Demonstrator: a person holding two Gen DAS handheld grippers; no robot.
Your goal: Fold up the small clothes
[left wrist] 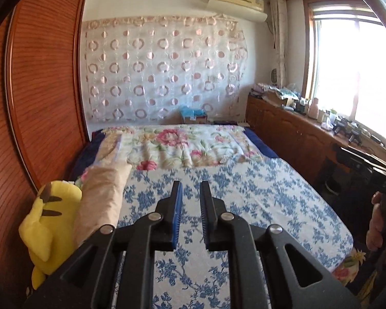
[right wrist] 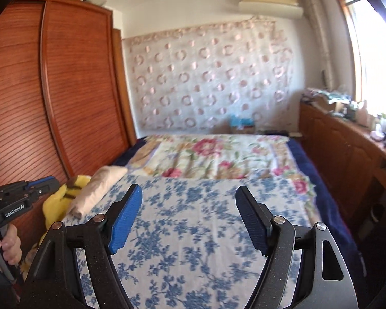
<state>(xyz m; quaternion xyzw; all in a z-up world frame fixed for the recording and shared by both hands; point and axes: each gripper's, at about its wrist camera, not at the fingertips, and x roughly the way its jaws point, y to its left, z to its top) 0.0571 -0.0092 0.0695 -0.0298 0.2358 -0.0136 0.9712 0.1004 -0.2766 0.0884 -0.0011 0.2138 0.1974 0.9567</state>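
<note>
1. Hovering above the bed, both tools are empty: the left tool has its jaws nearly together with only a narrow gap and nothing between them, while the right tool stands wide apart, also holding nothing.
2. No small garment shows in either view; only the blue-flowered sheet, a pink-flowered quilt, a beige pillow and a yellow plush toy lie on the bed, so where the clothes are I cannot tell.
3. The step in hand looks like finding the next piece. Doing it well likely means tilting both tools down until the cloth is in sight, then widening the left jaws before reaching.
4. A cardboard box sits at the bed's far end with something blue inside; what that is cannot be made out.
</note>
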